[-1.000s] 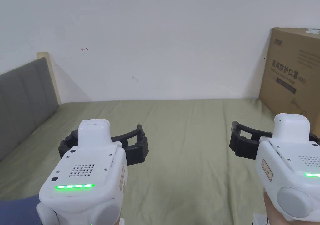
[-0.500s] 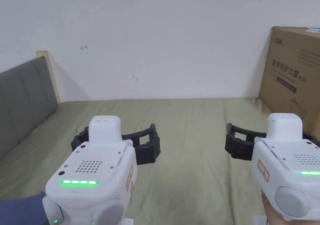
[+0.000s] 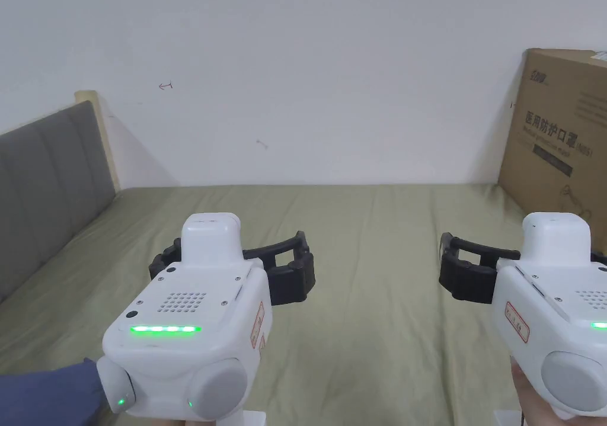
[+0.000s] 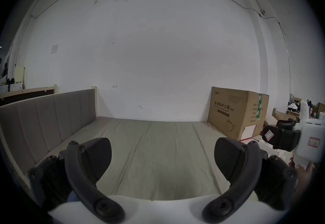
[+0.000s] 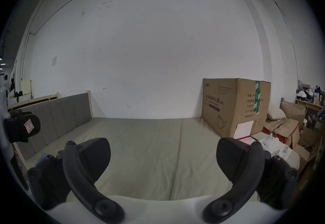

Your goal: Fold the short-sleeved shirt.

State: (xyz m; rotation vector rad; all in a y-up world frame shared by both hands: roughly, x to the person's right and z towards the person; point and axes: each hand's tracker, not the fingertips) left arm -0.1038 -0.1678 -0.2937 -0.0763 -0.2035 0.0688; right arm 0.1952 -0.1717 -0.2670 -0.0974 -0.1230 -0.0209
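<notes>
Shirt-folding bed point(image 3: 367, 237) below left claw point(image 4: 162, 150)

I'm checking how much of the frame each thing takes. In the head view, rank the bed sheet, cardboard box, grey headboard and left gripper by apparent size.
1. bed sheet, largest.
2. left gripper, though nearness to the camera inflates it.
3. grey headboard and cardboard box: alike, both cut off by the frame edge, so unranked.

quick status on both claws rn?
Left claw: open, holding nothing, above the bed sheet.
Right claw: open, holding nothing, above the same sheet.
</notes>
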